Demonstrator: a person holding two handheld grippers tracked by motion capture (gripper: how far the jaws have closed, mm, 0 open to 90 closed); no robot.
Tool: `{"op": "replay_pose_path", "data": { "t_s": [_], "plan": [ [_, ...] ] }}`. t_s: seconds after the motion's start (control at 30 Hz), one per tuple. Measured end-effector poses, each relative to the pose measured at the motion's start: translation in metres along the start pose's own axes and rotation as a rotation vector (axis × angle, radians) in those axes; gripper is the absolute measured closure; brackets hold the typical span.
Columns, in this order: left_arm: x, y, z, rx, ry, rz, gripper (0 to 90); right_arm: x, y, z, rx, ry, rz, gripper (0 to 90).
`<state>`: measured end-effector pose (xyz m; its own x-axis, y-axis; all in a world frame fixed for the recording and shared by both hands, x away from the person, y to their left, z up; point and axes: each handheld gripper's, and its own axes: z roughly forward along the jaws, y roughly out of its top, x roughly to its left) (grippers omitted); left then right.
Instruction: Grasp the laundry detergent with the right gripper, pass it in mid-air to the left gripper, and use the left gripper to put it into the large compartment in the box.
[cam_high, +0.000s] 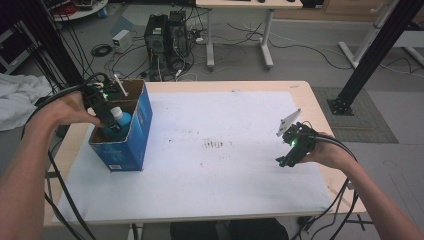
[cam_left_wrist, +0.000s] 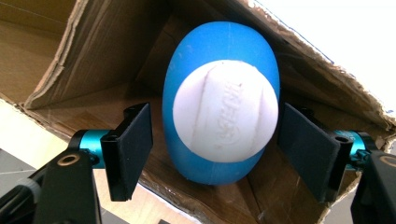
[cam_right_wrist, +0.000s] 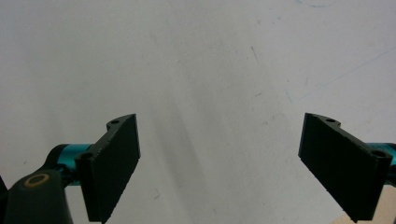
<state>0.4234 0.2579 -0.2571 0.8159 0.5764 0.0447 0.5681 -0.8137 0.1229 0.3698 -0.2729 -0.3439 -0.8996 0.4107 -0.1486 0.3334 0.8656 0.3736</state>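
In the left gripper view the left gripper's (cam_left_wrist: 215, 154) 2 fingers (cam_left_wrist: 133, 149) stand apart on either side of a blue bottle (cam_left_wrist: 222, 119) with a white cap (cam_left_wrist: 224, 109). A narrow gap shows between each pad and the bottle's sides, so neither presses on it. The bottle sits upright inside a cardboard box (cam_left_wrist: 98, 51), cap toward the camera, with brown flaps rising at 10 and 2 o'clock around it.

In the high view the left gripper (cam_high: 107, 117) reaches down into the blue box (cam_high: 140, 127), which stands at about 9 o'clock on the surface (cam_high: 225, 185), near its left edge. The bottle (cam_high: 121, 119) shows just inside the box's open top.

In the right gripper view the right gripper's (cam_right_wrist: 219, 172) fingers (cam_right_wrist: 114, 168) are spread wide with nothing between them, above the white sheet (cam_right_wrist: 210, 70) that covers the surface. In the high view this gripper (cam_high: 295, 145) hangs at about 3 o'clock, well apart from the box, with its grey plate (cam_high: 290, 121) tilted upward.
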Motion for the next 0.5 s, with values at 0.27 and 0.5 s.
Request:
{"op": "replay_pose_path", "data": {
  "t_s": [0.27, 0.5],
  "plan": [
    [-0.002, 0.002, -0.009, -0.010, 0.007, 0.004, 26.9, -0.002, -0.002, -0.001, 0.000, 0.000, -0.013, 11.8],
    [-0.006, 0.005, -0.021, -0.019, 0.026, 0.013, 26.8, -0.002, -0.002, -0.001, -0.001, 0.001, -0.012, 11.8]
  ]
}}
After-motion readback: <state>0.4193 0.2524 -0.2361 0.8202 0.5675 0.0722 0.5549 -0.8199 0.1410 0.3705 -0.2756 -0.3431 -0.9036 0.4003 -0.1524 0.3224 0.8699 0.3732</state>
